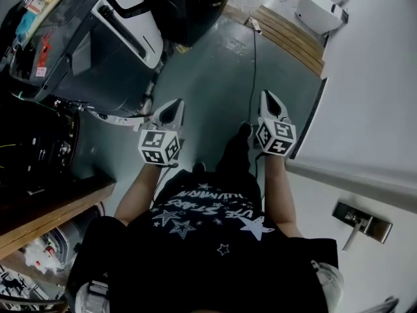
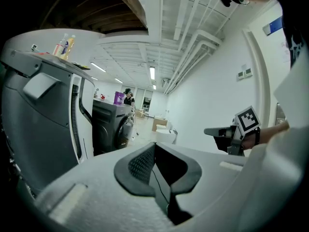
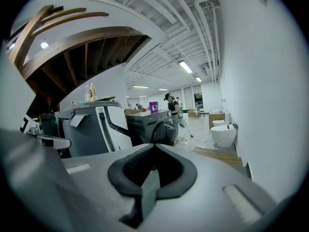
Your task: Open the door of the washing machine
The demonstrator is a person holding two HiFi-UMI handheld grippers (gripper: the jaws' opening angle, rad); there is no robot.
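Note:
The dark grey washing machine (image 3: pixel 153 125) with its round front door stands a few steps ahead, door closed; it also shows as the dark washing machine (image 2: pixel 114 125) and at the top edge as the washing machine (image 1: pixel 190 4). My left gripper (image 1: pixel 174 105) and right gripper (image 1: pixel 269 96) are held side by side at waist height over the grey floor, far short of the machine. Both are shut with nothing between the jaws, as seen on the left gripper (image 2: pixel 154 146) and the right gripper (image 3: pixel 154 148).
A large grey-and-white appliance (image 1: pixel 98 41) stands to my left. A wooden bench (image 1: pixel 52 217) sits at lower left. A white wall with a door handle (image 1: pixel 360 223) runs along the right. Ahead lie a wooden platform (image 1: pixel 290 34), a white basin (image 1: pixel 319 10) and a floor cable (image 1: pixel 254 57). A person (image 3: pixel 172 106) stands far back.

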